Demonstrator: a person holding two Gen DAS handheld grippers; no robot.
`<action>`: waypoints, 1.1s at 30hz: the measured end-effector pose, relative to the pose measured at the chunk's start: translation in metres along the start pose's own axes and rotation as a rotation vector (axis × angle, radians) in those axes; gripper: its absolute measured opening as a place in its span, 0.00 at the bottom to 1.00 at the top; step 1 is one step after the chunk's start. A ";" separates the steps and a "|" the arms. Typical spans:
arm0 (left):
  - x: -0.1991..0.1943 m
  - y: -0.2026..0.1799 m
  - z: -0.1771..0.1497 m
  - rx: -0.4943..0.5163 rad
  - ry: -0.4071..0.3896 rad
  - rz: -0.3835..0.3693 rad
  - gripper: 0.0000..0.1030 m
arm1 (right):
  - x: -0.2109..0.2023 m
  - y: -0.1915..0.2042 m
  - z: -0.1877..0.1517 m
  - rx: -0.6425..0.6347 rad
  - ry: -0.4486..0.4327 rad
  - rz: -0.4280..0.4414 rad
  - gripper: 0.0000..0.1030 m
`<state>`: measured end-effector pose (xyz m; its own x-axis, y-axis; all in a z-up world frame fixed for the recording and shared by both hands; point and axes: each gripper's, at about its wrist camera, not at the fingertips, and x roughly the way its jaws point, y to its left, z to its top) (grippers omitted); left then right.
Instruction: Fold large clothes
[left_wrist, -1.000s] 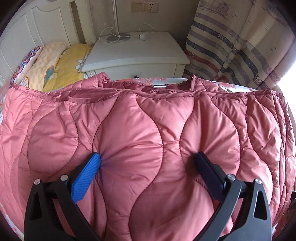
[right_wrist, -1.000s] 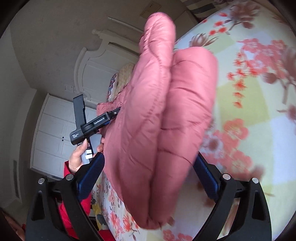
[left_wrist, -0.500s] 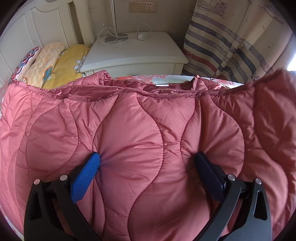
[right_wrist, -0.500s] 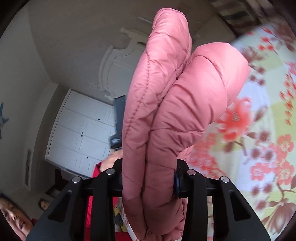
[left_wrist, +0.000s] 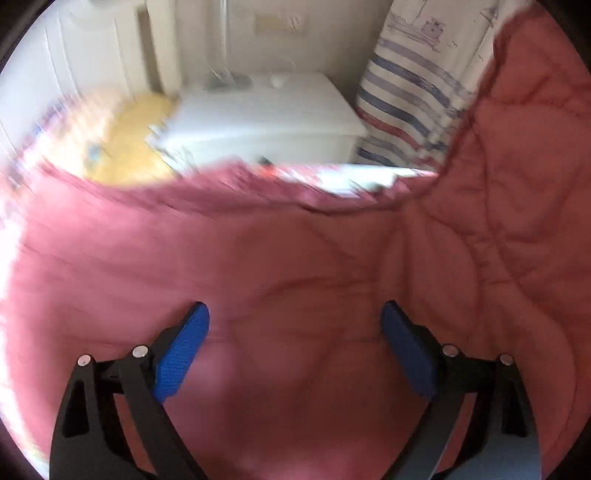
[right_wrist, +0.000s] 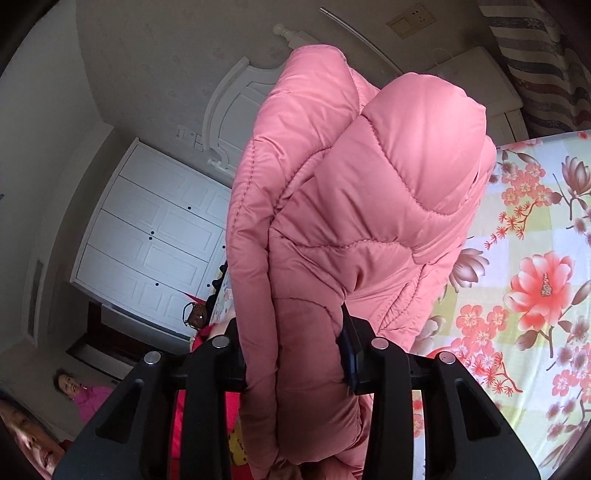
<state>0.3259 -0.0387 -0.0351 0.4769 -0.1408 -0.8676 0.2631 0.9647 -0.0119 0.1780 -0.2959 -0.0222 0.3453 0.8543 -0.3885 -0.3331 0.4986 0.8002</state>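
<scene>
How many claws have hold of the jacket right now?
1. The right claw is shut on a bunched fold of the jacket. The left claw is open above the spread part.

A pink quilted jacket (right_wrist: 354, 221), stitched in wavy lines, fills both views and reads a duller rose (left_wrist: 295, 258) in the blurred left one. The left gripper (left_wrist: 295, 314) is black with bright blue pads (left_wrist: 181, 350); the right gripper (right_wrist: 291, 354) is black, a dark blue pad edge showing. The bedsheet (right_wrist: 535, 288) carries red and coral flowers on pale yellow and white checks. The curtain (left_wrist: 410, 92) is cream with blue and red stripes. A white nightstand (left_wrist: 266, 114), a yellow pillow (left_wrist: 125, 147) and a white wardrobe (right_wrist: 155, 236) complete the scene.
</scene>
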 end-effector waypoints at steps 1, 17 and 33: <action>-0.012 0.008 0.002 0.041 -0.043 0.077 0.91 | -0.001 -0.003 -0.001 0.009 -0.002 0.008 0.36; 0.028 0.080 -0.019 0.007 0.060 0.213 0.97 | 0.028 0.045 0.017 -0.058 0.030 0.100 0.36; 0.005 0.131 -0.033 -0.135 0.020 0.019 0.96 | 0.180 0.104 0.023 0.062 0.103 0.186 0.36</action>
<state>0.3352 0.0944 -0.0570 0.4638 -0.1194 -0.8779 0.1385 0.9885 -0.0613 0.2263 -0.0936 0.0013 0.1905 0.9429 -0.2732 -0.3268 0.3233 0.8881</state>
